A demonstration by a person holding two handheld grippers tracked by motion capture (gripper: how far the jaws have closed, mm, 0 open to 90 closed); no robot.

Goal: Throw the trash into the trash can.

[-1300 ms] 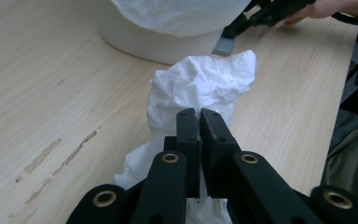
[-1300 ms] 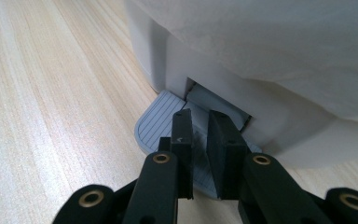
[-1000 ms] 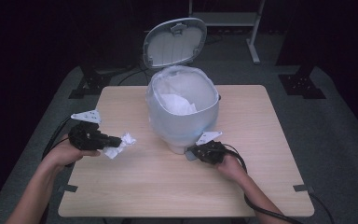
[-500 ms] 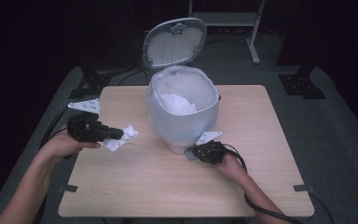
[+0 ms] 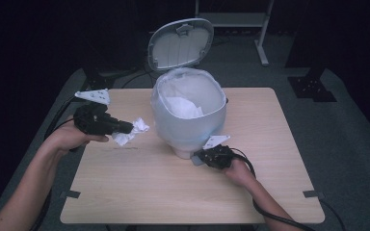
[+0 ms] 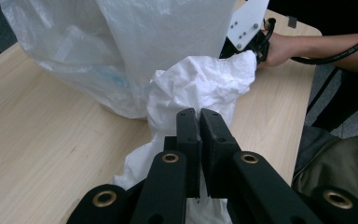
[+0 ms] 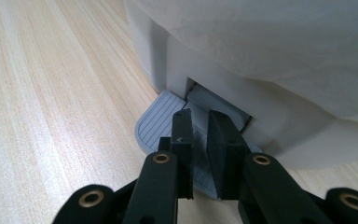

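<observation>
High view: the left claw (image 5: 125, 127) is pinched on a crumpled white paper wad (image 5: 131, 132), held off the counter (image 5: 173, 192) just left of the pedal bin (image 5: 189, 113). The bin stands at the counter's middle, its lid (image 5: 180, 44) raised and its white liner holding more paper. The right claw (image 5: 201, 156) sits low at the bin's near base.

Left gripper view: the jaws are pressed together on a fold of the wad (image 6: 200, 88), which bulges beyond the tips toward the liner (image 6: 135, 42). The wad is judged light, soft and easily crushed; any fold offers a grip, though a thin edge may tear or slip.

Right gripper view: the jaws stand nearly together above the grey ribbed pedal (image 7: 163, 121); they appear to press it down, but contact is not clearly seen.
</observation>
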